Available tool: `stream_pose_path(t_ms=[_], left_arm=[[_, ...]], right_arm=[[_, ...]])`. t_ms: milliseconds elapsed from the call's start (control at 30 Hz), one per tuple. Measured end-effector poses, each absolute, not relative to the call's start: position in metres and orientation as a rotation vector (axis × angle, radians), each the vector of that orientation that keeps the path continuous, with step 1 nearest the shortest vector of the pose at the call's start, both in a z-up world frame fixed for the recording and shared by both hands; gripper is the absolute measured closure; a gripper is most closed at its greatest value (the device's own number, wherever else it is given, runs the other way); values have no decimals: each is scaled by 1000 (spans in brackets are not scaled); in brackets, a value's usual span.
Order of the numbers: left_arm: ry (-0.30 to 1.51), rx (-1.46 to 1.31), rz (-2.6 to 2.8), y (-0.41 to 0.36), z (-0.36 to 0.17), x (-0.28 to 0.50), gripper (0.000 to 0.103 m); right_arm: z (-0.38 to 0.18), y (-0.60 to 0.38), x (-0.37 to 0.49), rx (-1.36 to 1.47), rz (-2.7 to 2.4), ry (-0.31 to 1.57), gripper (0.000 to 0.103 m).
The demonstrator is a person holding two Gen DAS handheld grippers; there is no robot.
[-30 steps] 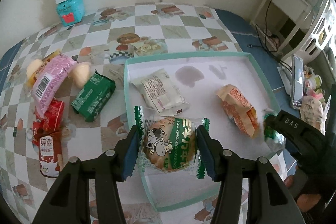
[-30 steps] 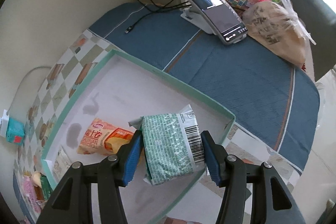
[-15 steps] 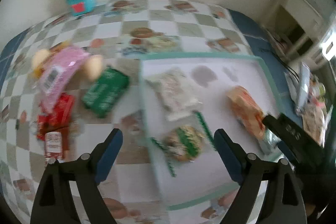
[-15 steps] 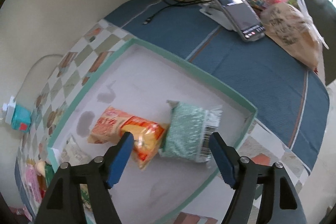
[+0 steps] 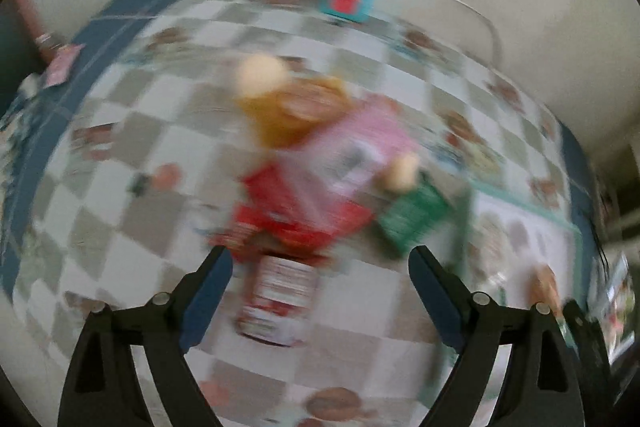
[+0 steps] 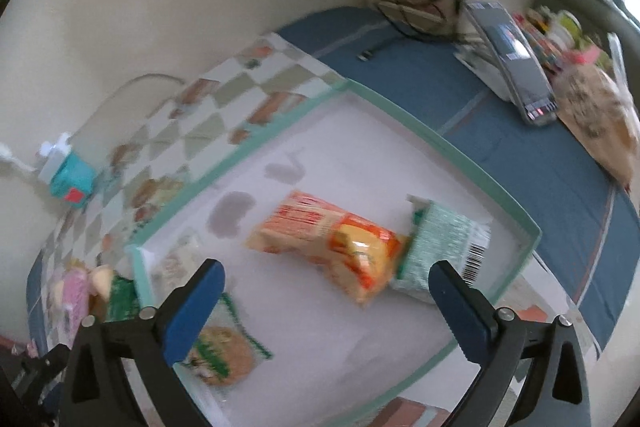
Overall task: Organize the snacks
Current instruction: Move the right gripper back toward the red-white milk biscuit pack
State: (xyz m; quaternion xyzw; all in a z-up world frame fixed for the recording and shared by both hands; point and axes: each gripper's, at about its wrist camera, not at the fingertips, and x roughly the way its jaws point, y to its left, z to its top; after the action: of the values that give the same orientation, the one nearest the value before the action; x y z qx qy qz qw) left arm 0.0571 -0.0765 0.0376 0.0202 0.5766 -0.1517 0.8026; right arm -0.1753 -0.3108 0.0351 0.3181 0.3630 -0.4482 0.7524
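From my seat both tools read empty. My left gripper [image 5: 320,283] hangs over the checkered cloth [image 5: 120,155] with its jaws spread and opening, nothing pinched between them; through the gap I see a blurred red-and-white packet [image 5: 280,303] lying on the cloth, and beyond it a heap of loose snacks: a red packet [image 5: 296,219], a pink packet [image 5: 360,147], a yellow one [image 5: 280,115] and a green packet [image 5: 412,215] (all smeared by blur, so I can't read any labels). My right gripper [image 6: 326,293] is over the teal-rimmed tray [image 6: 452,151], jaws opening wide and holding nothing. In the tray lie the orange packet [image 6: 328,247] and the pale green packet with a barcode [image 6: 444,247], touching end to end near the right rim, plus a round biscuit packet with green trim [image 6: 224,351] by the near left corner and a white packet [image 6: 176,263] behind my left finger. A phone on a stand [image 6: 516,67] sits on the blue cloth [image 6: 560,187] beyond the tray.
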Motion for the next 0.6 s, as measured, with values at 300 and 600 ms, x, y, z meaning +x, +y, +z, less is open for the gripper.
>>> stream_pose_path(t_ms=[300, 600], left_arm=[[1176, -30, -116, -1, 47, 90, 7], [1154, -36, -18, 43, 49, 106, 7]], right_arm=[[60, -269, -135, 581, -794, 737, 0], [61, -212, -82, 449, -695, 820, 0]])
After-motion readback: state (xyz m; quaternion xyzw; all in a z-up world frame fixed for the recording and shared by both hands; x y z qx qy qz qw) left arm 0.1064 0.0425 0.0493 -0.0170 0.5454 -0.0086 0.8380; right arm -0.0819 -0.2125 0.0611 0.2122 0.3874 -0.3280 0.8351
